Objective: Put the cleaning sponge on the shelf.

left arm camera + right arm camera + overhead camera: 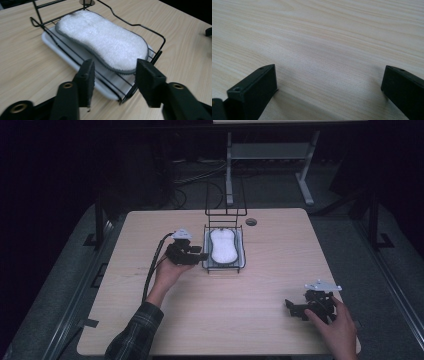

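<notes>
Hovering open-jawed, your left hand-held gripper (113, 75) sits at the rack's (160, 53) left edge, near the sponge (102, 37). Your right hand-held gripper (329, 92) rests open on the counter (324, 37), near right.

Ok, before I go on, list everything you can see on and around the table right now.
sponge: one, white with grey edge, lying in the wire rack
wire rack: one, black, mid-table toward the far edge, its frame standing up at the back
tray: one, white, under the rack
table: one, light wood, with a round grommet hole near the far edge
table frame: one, grey, on the floor beyond the table
left gripper: one, black, jaws open at the rack's near edge, in the person's left hand
right gripper: one, black, jaws open over bare tabletop, near right corner, in the right hand
</notes>
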